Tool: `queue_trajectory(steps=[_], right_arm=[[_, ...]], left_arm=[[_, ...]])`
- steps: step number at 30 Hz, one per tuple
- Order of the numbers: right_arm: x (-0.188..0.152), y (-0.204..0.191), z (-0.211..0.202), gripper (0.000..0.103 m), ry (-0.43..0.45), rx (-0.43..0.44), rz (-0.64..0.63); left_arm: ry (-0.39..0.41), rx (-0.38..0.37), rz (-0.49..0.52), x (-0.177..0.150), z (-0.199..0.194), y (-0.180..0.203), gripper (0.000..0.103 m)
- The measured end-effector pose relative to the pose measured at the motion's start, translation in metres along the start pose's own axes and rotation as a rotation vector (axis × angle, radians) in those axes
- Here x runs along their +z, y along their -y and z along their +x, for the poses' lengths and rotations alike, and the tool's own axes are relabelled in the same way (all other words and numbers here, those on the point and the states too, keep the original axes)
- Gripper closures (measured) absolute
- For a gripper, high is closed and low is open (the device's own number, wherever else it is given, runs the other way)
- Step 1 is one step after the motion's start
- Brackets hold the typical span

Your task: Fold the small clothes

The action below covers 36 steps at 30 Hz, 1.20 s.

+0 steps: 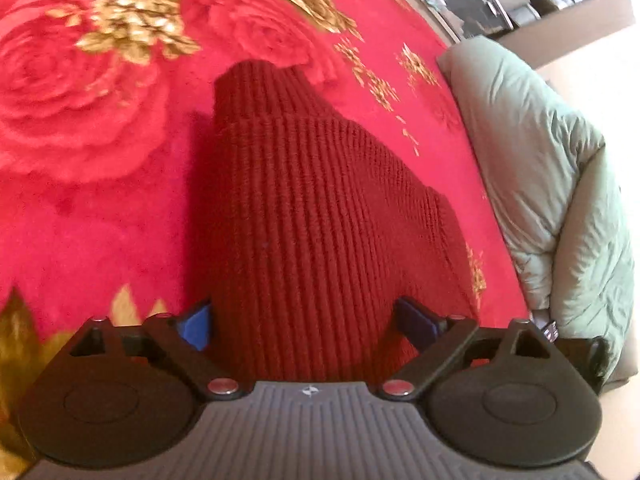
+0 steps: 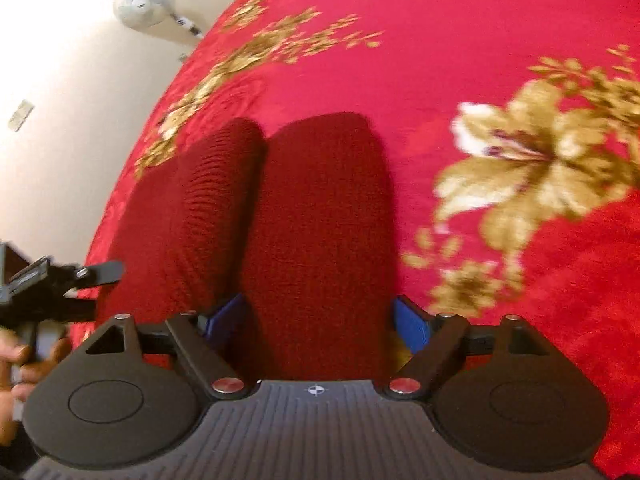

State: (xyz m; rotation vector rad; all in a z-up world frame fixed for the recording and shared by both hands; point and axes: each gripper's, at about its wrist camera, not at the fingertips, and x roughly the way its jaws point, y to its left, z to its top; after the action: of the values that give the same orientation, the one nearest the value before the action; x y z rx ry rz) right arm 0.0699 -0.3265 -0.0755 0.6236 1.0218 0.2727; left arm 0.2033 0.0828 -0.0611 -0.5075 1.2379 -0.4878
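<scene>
I have a dark red ribbed knit sweater [image 1: 304, 208] lying on a bed covered by a bright red plush blanket with gold flower print [image 1: 88, 208], and I take this to be a fold in progress, with both of my tools at the near edge of the garment. My left tool [image 1: 308, 324] has its blue-padded fingers [image 1: 198, 326] spread wide, and the knit bulges up between them toward the camera; I cannot tell for certain whether the pads are pressing the cloth or only flanking it. From this side the sweater narrows away from me to a ribbed collar or cuff band [image 1: 264, 92] at its far end. My right tool [image 2: 320, 324] is just as wide, its blue pads [image 2: 412, 328] on either side of one thick roll of the same knit, and a second roll [image 2: 200, 208] lies beside it on the left, the two touching along a seam-like crease. My left tool also shows at the left border of the right view [image 2: 60, 284], near that second roll. A pale green quilted duvet [image 1: 552, 184] is bunched at the bed's right edge, apart from the sweater. Next, I judge, both tools must close together on the near edge and carry it evenly toward the far band; thick knit may slip or bunch.
</scene>
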Motion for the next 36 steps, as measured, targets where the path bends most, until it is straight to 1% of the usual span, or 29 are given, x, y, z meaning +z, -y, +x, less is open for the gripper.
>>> queue_trajectory(steps=[2,4,6,7,8,9,11,13,16,17,19,20,21,22,23,24,25,26,27,28,29,30,31,32,34,36], right_arm=[[0.0,-0.006,0.005,0.029,0.005,0.001,-0.017],[0.002,-0.007,0.006,0.035,0.016,0.0,-0.012],[0.006,-0.007,0.005,0.053,0.03,0.021,0.0],[0.007,-0.009,0.004,0.056,0.041,0.027,-0.001],[0.01,-0.011,0.007,0.062,0.053,0.022,-0.009],[0.011,-0.013,0.006,0.064,0.064,0.022,-0.016],[0.013,-0.014,0.006,0.067,0.079,0.029,-0.013],[0.014,-0.02,0.001,0.069,0.108,0.032,-0.054],[0.024,-0.039,-0.001,0.073,0.17,0.066,-0.118],[0.028,-0.044,-0.003,0.076,0.195,0.082,-0.133],[0.044,-0.057,-0.002,0.076,0.258,0.133,-0.156],[0.049,-0.065,-0.002,0.076,0.294,0.133,-0.189],[0.055,-0.079,-0.001,0.076,0.336,0.115,-0.24],[0.061,-0.089,0.002,0.076,0.359,0.097,-0.27],[0.068,-0.098,0.008,0.075,0.368,0.084,-0.289],[0.075,-0.105,0.016,0.073,0.361,0.069,-0.306],[0.081,-0.111,0.028,0.07,0.341,0.044,-0.325],[0.085,-0.114,0.039,0.063,0.313,0.012,-0.334],[0.089,-0.115,0.053,0.063,0.27,-0.033,-0.338],[0.091,-0.115,0.066,0.064,0.213,-0.121,-0.359],[0.09,-0.115,0.074,0.063,0.176,-0.25,-0.39],[0.091,-0.113,0.074,0.063,0.193,-0.34,-0.396],[0.089,-0.107,0.064,0.063,0.231,-0.331,-0.367],[0.089,-0.099,0.051,0.062,0.252,-0.268,-0.32],[0.086,-0.088,0.025,0.061,0.265,-0.122,-0.242],[0.077,-0.092,0.006,0.048,0.296,-0.054,-0.262]], left_arm=[[-0.002,-0.001,-0.015,0.005,0.007,-0.001,0.006],[0.009,0.004,-0.013,0.008,0.016,-0.003,0.006],[0.035,0.017,0.014,0.01,0.021,0.0,0.012],[0.056,0.027,0.039,0.01,0.02,0.006,0.022],[0.082,0.032,0.057,0.007,0.016,0.008,0.035],[0.104,0.034,0.067,0.006,0.009,0.012,0.044],[0.152,0.036,0.122,0.002,-0.01,0.027,0.047],[0.205,0.055,0.185,-0.001,-0.024,0.04,0.048],[0.299,0.05,0.234,0.008,-0.048,0.047,0.049],[0.334,0.042,0.244,0.014,-0.054,0.049,0.049],[0.415,0.019,0.269,0.025,-0.072,0.049,0.049],[0.45,0.007,0.272,0.03,-0.079,0.048,0.048],[0.471,0.009,0.272,0.036,-0.083,0.047,0.044],[0.497,0.034,0.264,0.041,-0.087,0.043,0.041],[0.507,0.078,0.244,0.046,-0.086,0.037,0.038],[0.488,0.122,0.212,0.051,-0.083,0.03,0.036],[0.458,0.166,0.18,0.055,-0.078,0.023,0.036],[0.421,0.224,0.154,0.058,-0.072,0.017,0.036],[0.396,0.296,0.138,0.057,-0.068,0.012,0.036],[0.384,0.341,0.146,0.054,-0.067,0.011,0.036],[0.378,0.365,0.166,0.051,-0.069,0.013,0.036],[0.38,0.369,0.185,0.047,-0.072,0.017,0.032],[0.397,0.354,0.198,0.042,-0.078,0.021,0.029],[0.418,0.335,0.209,0.037,-0.085,0.025,0.025],[0.435,0.306,0.238,0.028,-0.092,0.032,0.025],[0.433,0.286,0.27,0.021,-0.095,0.036,0.025]])
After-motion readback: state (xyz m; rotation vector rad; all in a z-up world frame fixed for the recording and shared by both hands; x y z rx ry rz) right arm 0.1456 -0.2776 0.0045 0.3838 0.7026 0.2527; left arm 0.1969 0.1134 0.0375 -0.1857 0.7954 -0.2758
